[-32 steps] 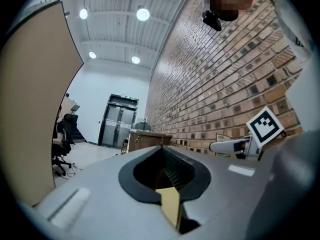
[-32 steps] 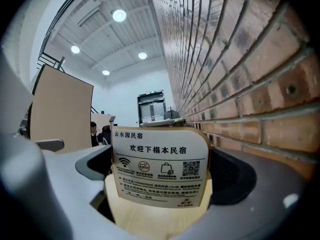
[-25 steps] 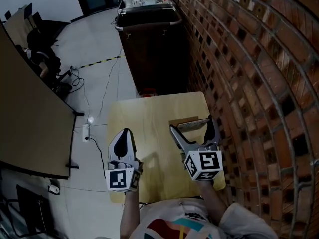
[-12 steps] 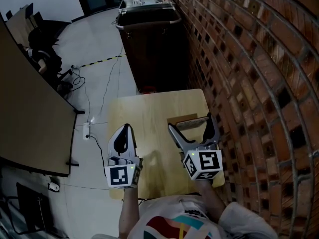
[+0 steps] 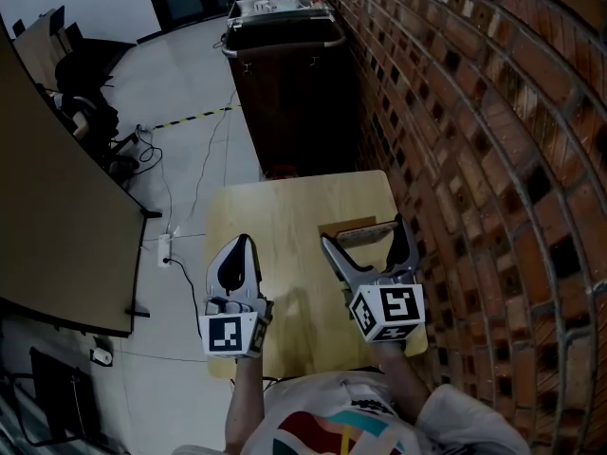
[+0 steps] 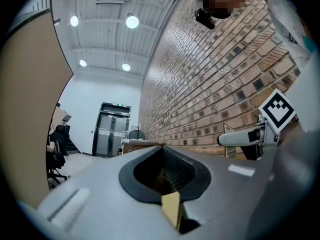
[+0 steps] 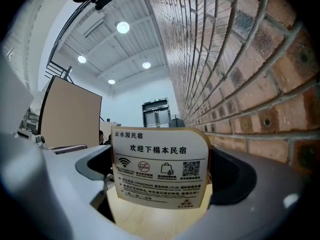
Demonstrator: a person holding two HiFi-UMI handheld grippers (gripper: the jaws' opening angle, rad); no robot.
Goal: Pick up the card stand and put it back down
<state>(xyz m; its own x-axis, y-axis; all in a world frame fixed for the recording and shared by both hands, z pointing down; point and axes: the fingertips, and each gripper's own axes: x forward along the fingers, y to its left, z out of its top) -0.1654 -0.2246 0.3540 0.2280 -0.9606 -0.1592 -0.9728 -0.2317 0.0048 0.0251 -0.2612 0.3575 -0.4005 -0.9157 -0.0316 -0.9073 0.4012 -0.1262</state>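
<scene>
The left gripper (image 5: 238,245) and right gripper (image 5: 366,237) reach forward over the worktop (image 5: 285,211). The left jaws are together. The right jaws are apart, with the card stand (image 7: 159,176) upright between them.

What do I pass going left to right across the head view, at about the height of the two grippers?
tan partition board → white power strip → left gripper, jaws together → right gripper, jaws apart around the card stand → brick wall
</scene>
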